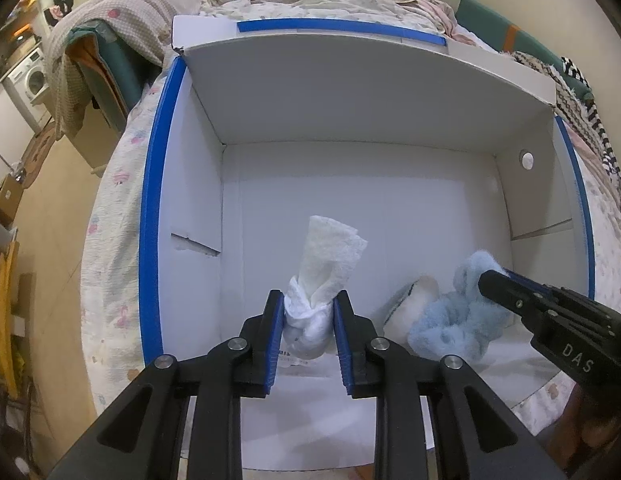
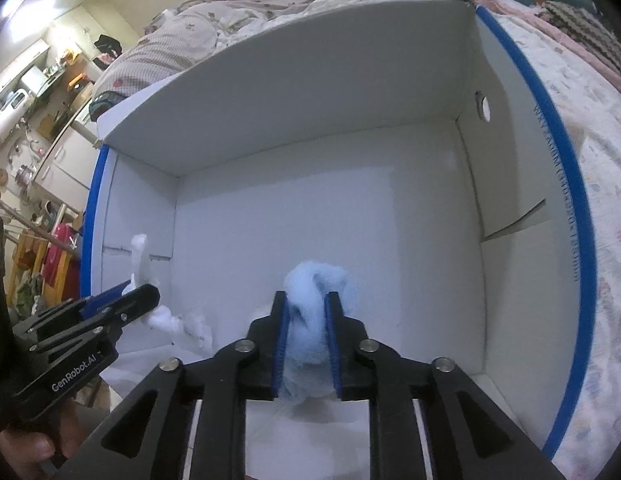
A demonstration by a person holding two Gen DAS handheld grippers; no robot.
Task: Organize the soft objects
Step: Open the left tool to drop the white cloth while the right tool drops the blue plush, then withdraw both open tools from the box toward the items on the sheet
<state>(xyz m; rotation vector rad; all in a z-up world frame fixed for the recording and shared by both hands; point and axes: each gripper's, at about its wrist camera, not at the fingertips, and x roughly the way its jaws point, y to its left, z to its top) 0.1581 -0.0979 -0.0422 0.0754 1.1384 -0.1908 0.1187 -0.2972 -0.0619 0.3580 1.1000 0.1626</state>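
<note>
Right up front, your left gripper (image 1: 308, 320) is clamped on a white cloth (image 1: 322, 276), blue pads pressing its bunched lower end from both sides. The cloth's long axis runs away from you, up and slightly right, its free end fanned open and pointing toward the far wall of the box. From the right wrist view you see that same cloth (image 2: 140, 264) poking up past the left gripper (image 2: 138, 296), with more white fabric spilling down beside it.

Your right gripper (image 2: 306, 328) is closed on a fluffy light-blue cloth (image 2: 314, 292), fingers squeezing the middle of the wad, its tuft rising above the fingertips and pointing to the back of the box. In the left wrist view the right gripper (image 1: 498, 280) comes in from the right, tip buried in the top of that blue cloth (image 1: 454, 316), which slumps down onto the box floor; its long axis there is hard to call, it is a lump. A pale rounded soft item (image 1: 410, 304) sits touching its left side.

Count: one white cloth, one blue cloth, one pale item, all inside one white cardboard box (image 1: 390, 92) with blue-taped rims, resting on a bed (image 1: 114, 184).
</note>
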